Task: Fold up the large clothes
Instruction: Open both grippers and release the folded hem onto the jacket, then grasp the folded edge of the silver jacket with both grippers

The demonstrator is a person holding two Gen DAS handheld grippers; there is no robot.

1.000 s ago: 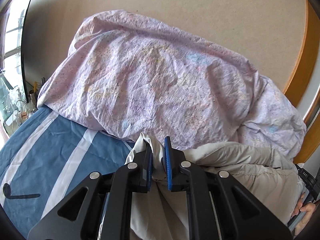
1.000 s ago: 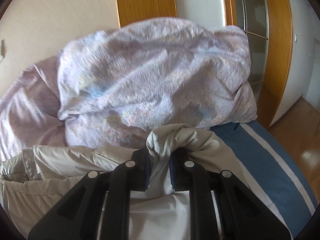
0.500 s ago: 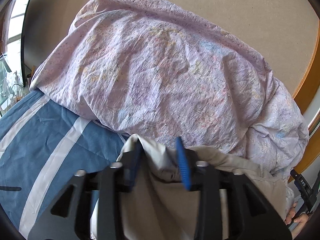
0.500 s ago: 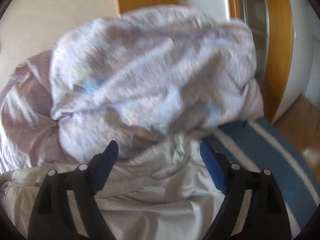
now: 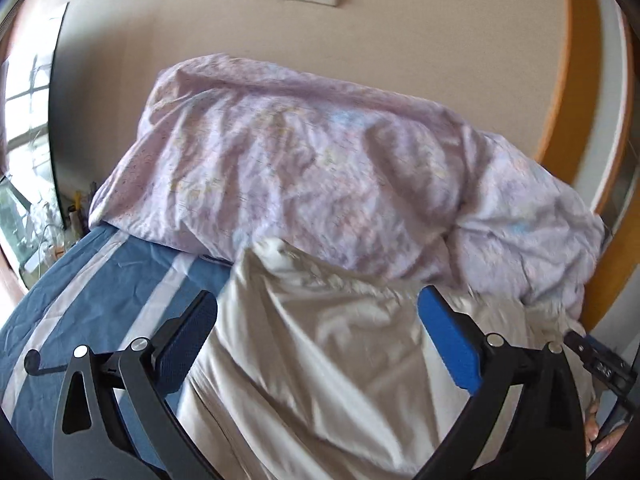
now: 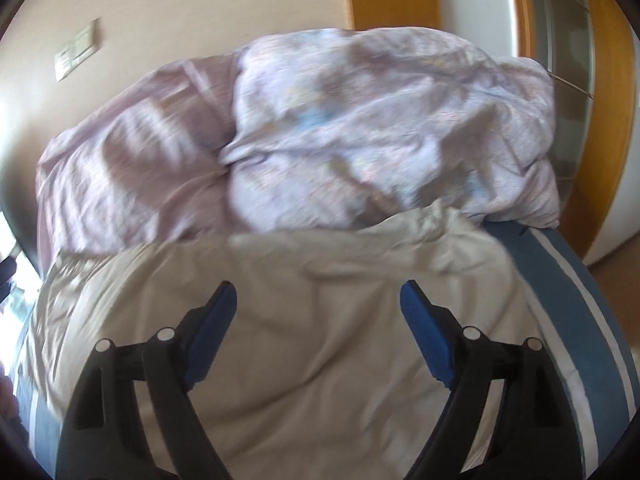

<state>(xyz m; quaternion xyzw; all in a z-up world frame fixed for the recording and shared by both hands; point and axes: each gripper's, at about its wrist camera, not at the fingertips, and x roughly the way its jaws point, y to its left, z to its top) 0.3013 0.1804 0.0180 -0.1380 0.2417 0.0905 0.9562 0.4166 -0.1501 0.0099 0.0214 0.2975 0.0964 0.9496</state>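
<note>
Beige jacket (image 5: pixel 320 352) lies spread on the blue striped bed sheet (image 5: pixel 104 280), its far edge against the lilac duvet (image 5: pixel 304 168). Left gripper (image 5: pixel 316 340) and right gripper (image 6: pixel 318 320) hover above it, fingers apart, holding nothing.

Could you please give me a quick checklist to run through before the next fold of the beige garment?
1. Left tongs open, nothing held: ok.
2. Right tongs open, nothing held: ok.
3. Beige garment lying on the blue striped sheet: ok.
4. Garment smooth: not ok, creased, and bunched at its far edge.
5. Garment clear of the lilac duvet: not ok, its far edge meets the duvet.
6. Fold lines even: cannot tell, near part out of view and pictures blurred.
</note>
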